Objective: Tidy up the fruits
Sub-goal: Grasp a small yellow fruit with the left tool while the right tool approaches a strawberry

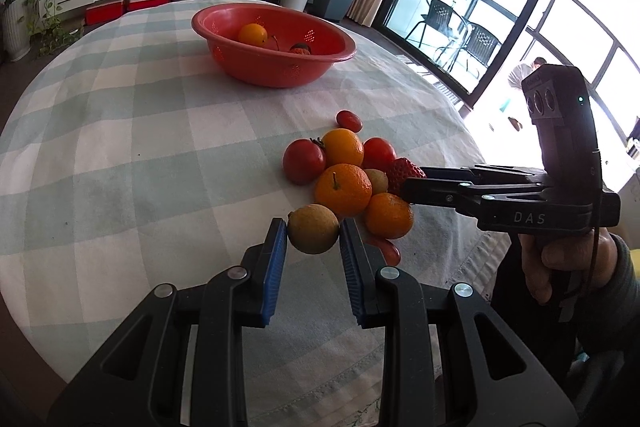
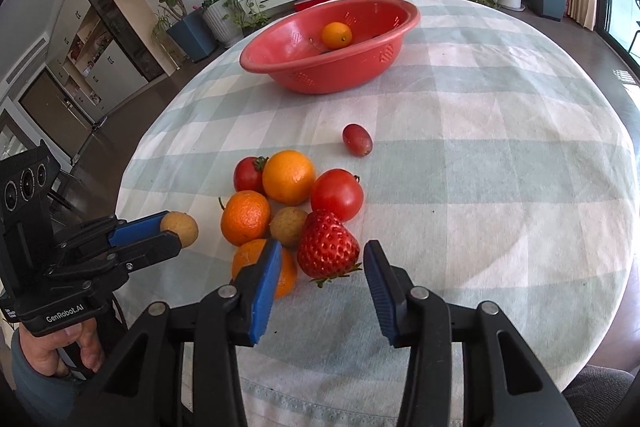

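Note:
My left gripper [image 1: 313, 225] is shut on a small tan round fruit [image 1: 313, 229], held just above the checked tablecloth; the right wrist view shows the same gripper [image 2: 176, 227] and fruit [image 2: 181, 229] at the left. My right gripper [image 2: 323, 245] is open, its blue pads on either side of a strawberry [image 2: 327, 247] without pressing on it. The strawberry lies at the near edge of a fruit pile: oranges [image 2: 289, 177], tomatoes [image 2: 337, 194] and another tan fruit [image 2: 287, 225]. From the left wrist, the right gripper [image 1: 412, 181] reaches the strawberry [image 1: 402, 169] from the right.
A red colander bowl [image 2: 280, 67] stands farther back on the table with a small orange [image 2: 337, 35] in it; the left wrist view also shows a dark red fruit [image 1: 300, 49] there. A lone small red fruit [image 2: 357, 139] lies between pile and bowl. The table's edge curves close by at the right [image 1: 472, 227].

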